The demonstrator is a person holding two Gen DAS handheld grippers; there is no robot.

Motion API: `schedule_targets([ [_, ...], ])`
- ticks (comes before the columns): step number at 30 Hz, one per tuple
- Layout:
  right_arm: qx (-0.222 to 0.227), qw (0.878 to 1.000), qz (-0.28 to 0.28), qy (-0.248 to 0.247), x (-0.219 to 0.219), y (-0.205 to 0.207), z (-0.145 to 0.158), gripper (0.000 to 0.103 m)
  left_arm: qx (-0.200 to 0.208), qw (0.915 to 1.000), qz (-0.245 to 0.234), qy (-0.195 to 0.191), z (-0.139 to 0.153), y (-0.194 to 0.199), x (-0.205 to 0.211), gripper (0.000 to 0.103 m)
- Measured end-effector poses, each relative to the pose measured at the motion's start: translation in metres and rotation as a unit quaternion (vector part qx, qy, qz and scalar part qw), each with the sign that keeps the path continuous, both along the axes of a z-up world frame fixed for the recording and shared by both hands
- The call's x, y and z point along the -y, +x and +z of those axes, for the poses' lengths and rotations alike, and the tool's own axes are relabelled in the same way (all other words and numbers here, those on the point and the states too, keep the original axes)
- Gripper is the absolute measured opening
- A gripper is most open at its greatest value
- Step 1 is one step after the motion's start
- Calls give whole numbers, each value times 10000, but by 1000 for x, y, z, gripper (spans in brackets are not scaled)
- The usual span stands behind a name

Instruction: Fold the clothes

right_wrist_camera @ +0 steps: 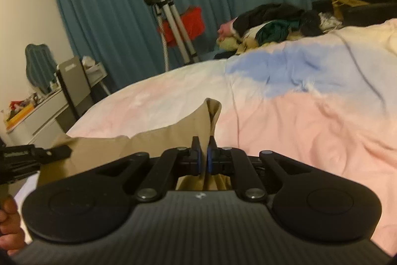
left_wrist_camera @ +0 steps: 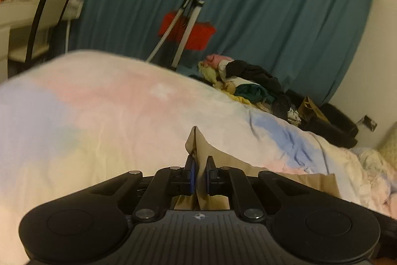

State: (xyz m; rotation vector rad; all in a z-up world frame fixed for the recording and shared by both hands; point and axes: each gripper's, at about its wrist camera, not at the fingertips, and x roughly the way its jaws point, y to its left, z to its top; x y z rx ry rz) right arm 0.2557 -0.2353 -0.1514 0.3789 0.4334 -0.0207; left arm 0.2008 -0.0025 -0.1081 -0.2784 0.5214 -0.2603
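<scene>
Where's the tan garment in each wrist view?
Left wrist: tan garment bottom centre, pinched in the left hand-held gripper, trailing toward the lower right.
Right wrist: tan garment lower centre-left, pinched in the right hand-held gripper, spreading left.
Shared landmark: red box behind the tripod, against the teal curtain.

Matt tan cloth garment (right_wrist_camera: 158,138)

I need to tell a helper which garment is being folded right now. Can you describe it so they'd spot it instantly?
Start at the wide bed with the pastel pink, blue and cream duvet. At its near edge, a plain tan cloth garment is pinched by both the left gripper and right gripper. Unlike the dark, tangled clothes pile at the far side, it is a single beige piece.
</scene>
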Motion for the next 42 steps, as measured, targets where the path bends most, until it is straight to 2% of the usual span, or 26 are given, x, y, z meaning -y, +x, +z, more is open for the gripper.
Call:
schedule_targets([
  [4,-574,9982,-121,-112,-6,18,-22,11,-511,9986,-9,147,-24,9,5,10],
  [5,-656,9977,-141,-67,-6,18,-26,12,-583,9980,18,228,-29,9,5,13],
  [6,-708,9974,-161,-33,-7,18,-27,12,-645,9975,35,286,-32,9,5,20],
  [7,-717,9973,-184,-15,-7,17,-24,16,-688,9972,33,299,-32,9,5,31],
  [9,-537,9982,-250,-98,-10,10,-14,35,-732,9968,27,326,-31,8,6,45],
  [10,-405,9986,-288,-163,-12,5,-8,55,-648,9972,21,361,-28,6,8,55],
  [11,-274,9988,-326,-229,-14,1,-1,68,-558,9975,15,440,-24,3,11,62],
  [12,-132,9989,-338,-280,-16,-4,5,70,-462,9975,-5,532,-20,0,14,72],
  [13,-19,9992,-277,-302,-19,-8,9,70,-349,9975,-40,610,-16,-4,17,79],
  [16,95,9992,128,-361,-29,-10,12,68,-343,9967,-167,717,-17,-7,26,81],
  [18,-49,9978,340,-560,-38,-4,4,55,-425,9957,-244,785,-21,-7,31,81],
  [20,-445,9959,471,-632,-42,9,-13,31,-621,9932,-269,945,-34,0,37,81],
  [21,-680,9943,528,-629,-44,17,-24,28,-726,9917,-279,1025,-41,3,39,81],
  [23,-818,9931,556,-628,-45,17,-27,28,-941,9891,-271,1101,-50,6,42,80],
  [27,-819,9932,541,-628,-47,5,-20,30,-899,9894,-255,1107,-46,-4,43,80],
  [29,-796,9934,534,-637,-48,-4,-15,31,-832,9907,-294,1035,-39,-18,41,80],
  [34,-759,9936,533,-641,-49,-56,8,31,-790,9923,-472,824,-19,-66,32,82],
  [38,-1226,9885,565,-682,-56,-70,-7,31,-1143,9915,-491,380,-20,-89,27,83],
  [42,-1455,9864,557,-529,-57,-67,-28,31,-1552,9860,-424,444,-40,-88,27,81],
])
